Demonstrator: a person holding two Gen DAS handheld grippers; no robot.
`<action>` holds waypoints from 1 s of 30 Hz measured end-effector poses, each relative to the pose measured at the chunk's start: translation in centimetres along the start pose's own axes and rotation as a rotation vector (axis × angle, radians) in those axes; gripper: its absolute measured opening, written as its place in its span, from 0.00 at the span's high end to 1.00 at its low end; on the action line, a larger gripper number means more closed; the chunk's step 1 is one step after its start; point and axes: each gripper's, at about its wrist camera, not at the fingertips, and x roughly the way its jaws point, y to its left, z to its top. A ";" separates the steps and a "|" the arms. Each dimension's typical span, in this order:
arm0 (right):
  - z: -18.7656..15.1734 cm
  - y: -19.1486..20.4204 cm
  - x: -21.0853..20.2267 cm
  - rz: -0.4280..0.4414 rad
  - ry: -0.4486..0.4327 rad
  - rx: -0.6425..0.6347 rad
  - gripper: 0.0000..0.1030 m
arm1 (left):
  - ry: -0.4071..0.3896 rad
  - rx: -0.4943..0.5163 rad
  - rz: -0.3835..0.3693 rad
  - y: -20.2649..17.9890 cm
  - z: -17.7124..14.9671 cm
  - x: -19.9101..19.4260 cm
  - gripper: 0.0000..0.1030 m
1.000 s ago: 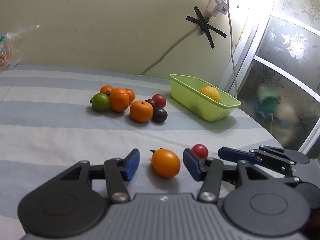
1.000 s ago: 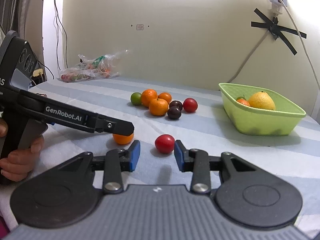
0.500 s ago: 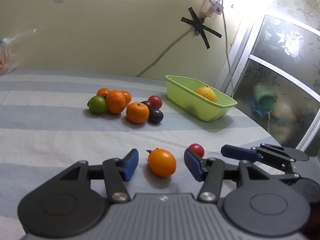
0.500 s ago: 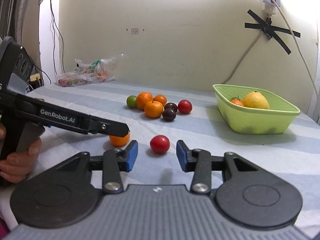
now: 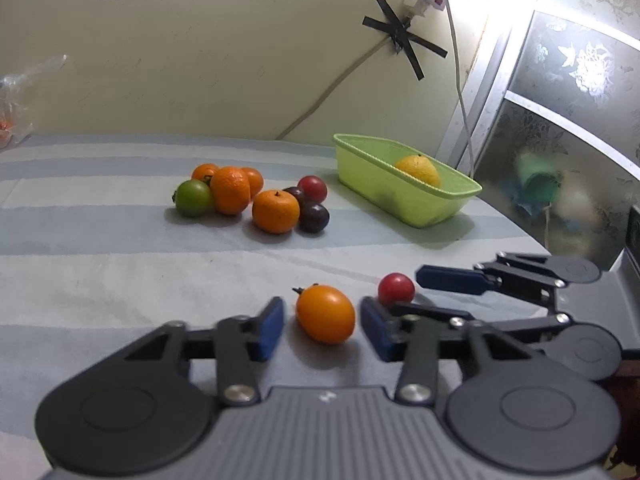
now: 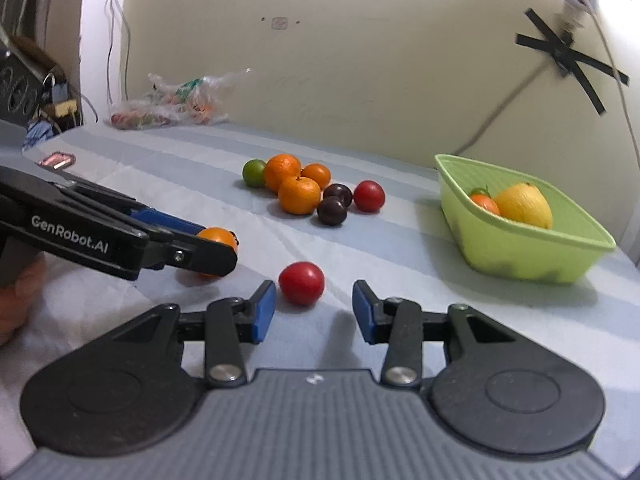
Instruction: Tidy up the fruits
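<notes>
Between my left gripper's (image 5: 322, 326) blue pads sits the orange tomato (image 5: 326, 313), on the striped cloth (image 5: 120, 280). The jaws have just been closing, yet a thin gap shows on each side, so nothing is gripped so far. Just right of that tomato, my right gripper (image 6: 314, 314) stands partly open with the red tomato (image 6: 301, 283) just ahead of its pads, nearer the left one, untouched. Both fruits look light, smooth and thin-skinned; I judge they will roll or bruise easily, so I would take each across its widest middle with a gentle squeeze. Beyond the orange tomato lies the cluster of oranges (image 5: 276, 211), a green fruit (image 5: 193, 198) and dark plums (image 5: 314, 218). Farther right of it waits the green basket (image 5: 452, 204), already holding a yellow citrus (image 5: 418, 170). Bare cloth lies between tomato and basket, leaving open room to carry; the table edge falls away right of the basket.
</notes>
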 end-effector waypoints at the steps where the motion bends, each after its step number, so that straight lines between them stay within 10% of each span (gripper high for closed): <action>1: 0.0 0.0 0.2 0.007 0.003 -0.010 0.57 | 0.001 0.003 -0.001 -0.1 0.0 0.1 0.67; 5: 0.3 -0.3 0.6 0.050 0.011 -0.016 0.73 | 0.008 0.024 0.008 -0.7 0.4 0.4 0.68; 30: 1.9 -12.4 1.0 -0.235 -0.172 0.213 0.67 | 0.019 0.149 -0.041 -8.5 13.8 15.9 0.66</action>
